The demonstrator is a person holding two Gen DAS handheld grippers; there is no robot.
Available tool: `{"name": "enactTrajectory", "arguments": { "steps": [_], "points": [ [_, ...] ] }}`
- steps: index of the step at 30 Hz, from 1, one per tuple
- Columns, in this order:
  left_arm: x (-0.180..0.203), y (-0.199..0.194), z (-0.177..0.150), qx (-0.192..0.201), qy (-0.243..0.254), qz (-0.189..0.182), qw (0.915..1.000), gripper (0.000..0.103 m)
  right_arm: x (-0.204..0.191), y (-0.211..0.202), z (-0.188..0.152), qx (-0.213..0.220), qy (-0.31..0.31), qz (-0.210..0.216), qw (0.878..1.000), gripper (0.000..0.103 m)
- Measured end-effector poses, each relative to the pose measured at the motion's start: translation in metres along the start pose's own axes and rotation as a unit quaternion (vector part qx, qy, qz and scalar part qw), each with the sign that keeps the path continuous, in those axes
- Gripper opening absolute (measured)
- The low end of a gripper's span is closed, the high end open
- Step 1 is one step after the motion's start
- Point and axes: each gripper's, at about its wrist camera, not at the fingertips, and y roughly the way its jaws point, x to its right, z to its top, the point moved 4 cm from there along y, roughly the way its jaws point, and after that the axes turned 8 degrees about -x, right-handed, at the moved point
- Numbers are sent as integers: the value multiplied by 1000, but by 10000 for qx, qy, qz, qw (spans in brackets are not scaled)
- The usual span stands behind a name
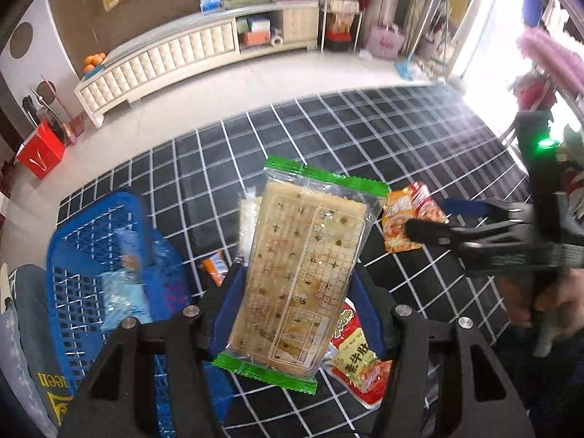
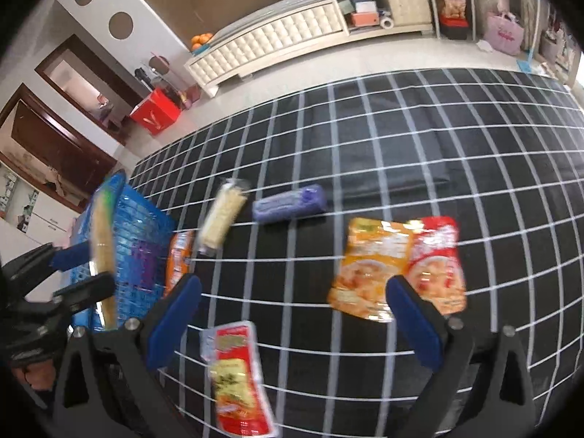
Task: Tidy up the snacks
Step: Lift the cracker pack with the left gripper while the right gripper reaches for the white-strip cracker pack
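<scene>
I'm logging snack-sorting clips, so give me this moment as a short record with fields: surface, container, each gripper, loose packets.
surface: black grid-patterned mat
container: blue plastic basket, already holding packets
left gripper: jaws shut on cracker packet
right gripper: jaws open, empty
loose packets: orange pouch, red pouch, purple packet, pale packet, red-and-yellow packet
</scene>
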Motion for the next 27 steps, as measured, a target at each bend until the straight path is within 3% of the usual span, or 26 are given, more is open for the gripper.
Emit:
{"name": "enactTrajectory", "arguments": {
  "steps": [2, 7, 12, 25, 27],
  "points": [
    [-9, -14, -8, 132, -96, -4, 9999, 56, -15, 6, 6, -124, -30, 162, 9998, 99],
    [-45, -40, -20, 380, -396, 14, 9985, 56, -51, 27, 20, -391, -78, 108, 9991, 92],
    [-84, -55, -33, 647, -646, 375, 9951, 56, -86, 45, 31, -449, -253, -149, 9986, 88],
    [-152, -49, -50, 720, -1085, 370, 9908, 56, -125, 112, 56, -783, -314, -890, 9924, 83],
    [-160, -44, -53, 692, -1137, 348, 9905, 56, -125, 122, 57, -870, -251, -929, 9915, 77]
  ]
}}
